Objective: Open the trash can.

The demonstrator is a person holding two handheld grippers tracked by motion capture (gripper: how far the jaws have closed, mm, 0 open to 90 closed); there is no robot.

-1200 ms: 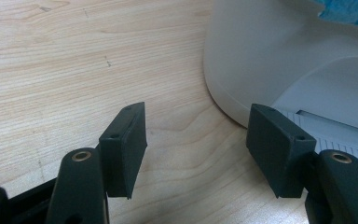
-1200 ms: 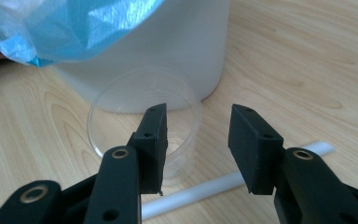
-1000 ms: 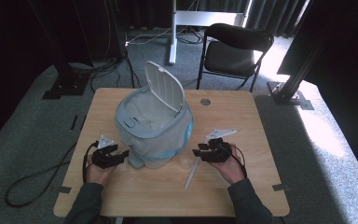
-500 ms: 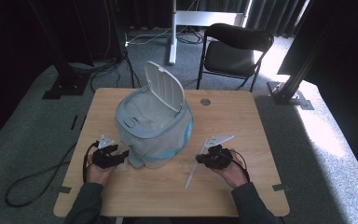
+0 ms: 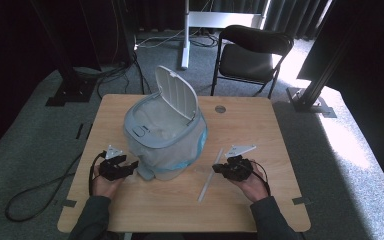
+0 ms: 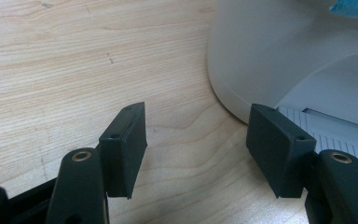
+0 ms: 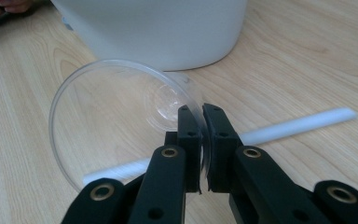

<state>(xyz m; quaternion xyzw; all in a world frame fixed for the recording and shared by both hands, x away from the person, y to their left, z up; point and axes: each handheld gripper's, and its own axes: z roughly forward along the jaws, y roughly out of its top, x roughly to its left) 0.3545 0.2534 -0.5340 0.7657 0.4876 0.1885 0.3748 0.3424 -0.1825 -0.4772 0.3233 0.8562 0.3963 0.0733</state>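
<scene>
The clear plastic cup point(image 7: 121, 121) lies on its side on the table point(image 5: 260, 130), its mouth turned toward the right gripper's camera and its long axis running away toward the grey bin point(image 7: 154, 28) at twelve o'clock. The right gripper point(image 7: 201, 140) has just closed its jaws and pinches the cup's rim at about four o'clock on the circle. A white straw point(image 7: 298, 123) lies flat beneath, running from eight to two o'clock. In the high view the left gripper point(image 5: 130, 165) sits at the bin's eight o'clock, jaws spread, nothing between them.
</scene>
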